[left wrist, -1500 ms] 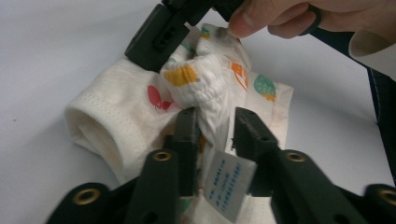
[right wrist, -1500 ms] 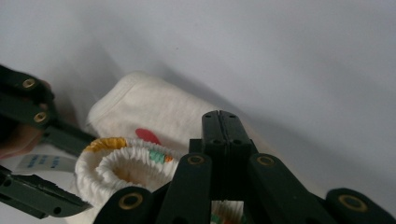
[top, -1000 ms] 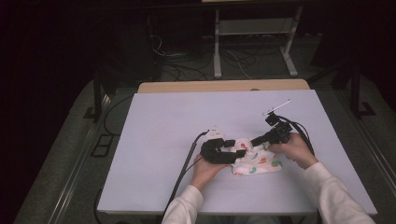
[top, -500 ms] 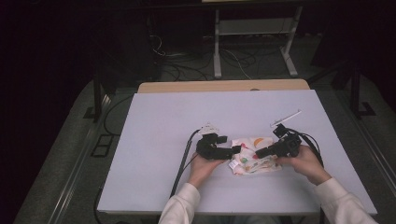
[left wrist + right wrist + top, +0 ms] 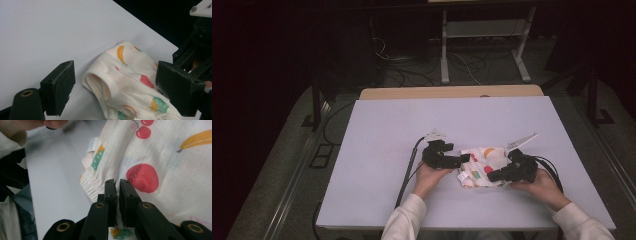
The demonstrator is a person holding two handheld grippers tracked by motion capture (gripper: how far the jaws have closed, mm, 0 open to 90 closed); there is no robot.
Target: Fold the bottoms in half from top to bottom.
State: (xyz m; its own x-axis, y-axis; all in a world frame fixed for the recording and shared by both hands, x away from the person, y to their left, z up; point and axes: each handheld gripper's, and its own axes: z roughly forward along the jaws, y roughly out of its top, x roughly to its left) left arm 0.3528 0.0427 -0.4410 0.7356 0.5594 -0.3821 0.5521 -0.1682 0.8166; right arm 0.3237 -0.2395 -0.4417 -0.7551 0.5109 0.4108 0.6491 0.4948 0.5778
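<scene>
Cloth (image 5: pixel 130 82) lies between open left tongs (image 5: pixel 115 85), right tongs (image 5: pixel 117 185) nearly shut above it.

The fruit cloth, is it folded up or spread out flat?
Folded. The fruit cloth lies in a small bunched bundle, with doubled layers and a rolled edge showing in the left gripper view, not spread over the table.

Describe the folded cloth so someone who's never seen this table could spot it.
On the pale table, look near the front edge, between the two hands. The cloth is a small white folded bundle printed with bananas, strawberries and cherries, the one colourful thing there.
</scene>
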